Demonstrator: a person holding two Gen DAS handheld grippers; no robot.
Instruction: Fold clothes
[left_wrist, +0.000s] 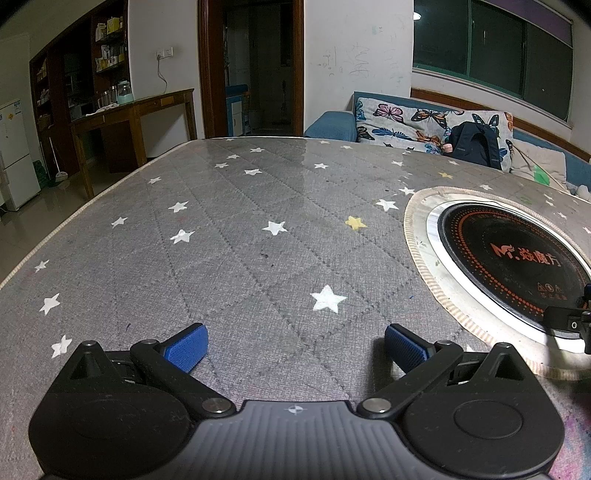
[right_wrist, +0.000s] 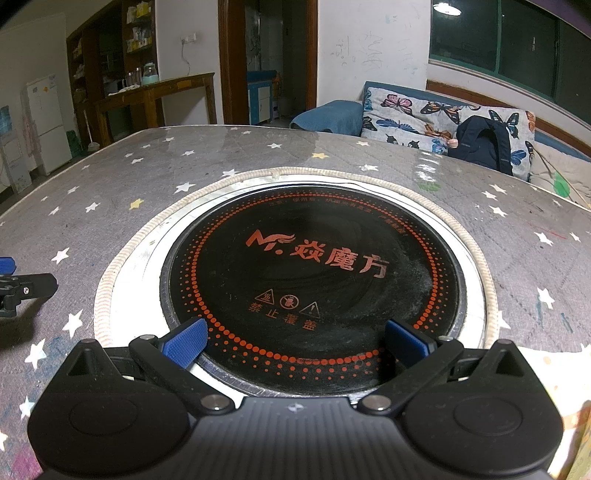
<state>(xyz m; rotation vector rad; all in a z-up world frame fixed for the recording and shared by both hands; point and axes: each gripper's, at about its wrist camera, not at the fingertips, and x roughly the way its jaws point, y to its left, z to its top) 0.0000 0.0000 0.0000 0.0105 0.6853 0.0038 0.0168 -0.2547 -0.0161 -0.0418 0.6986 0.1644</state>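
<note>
Hovering over the star-printed table cover (left_wrist: 258, 229), the left gripper (left_wrist: 295, 349) is holding its jaws spread and empty just left of the round hotplate (right_wrist: 314, 280), while the right gripper (right_wrist: 295, 343) is hanging directly above that hotplate, equally released. No garment is showing in either view, so the clothes are lying somewhere out of sight. Finding one and spreading it flat beside the hotplate, never on it, is probably the sound start; no containers are showing near it.

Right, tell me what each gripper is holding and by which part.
Nothing is held. The left gripper is open over the star-print table cover; the right gripper is open above the round cooktop.
</note>
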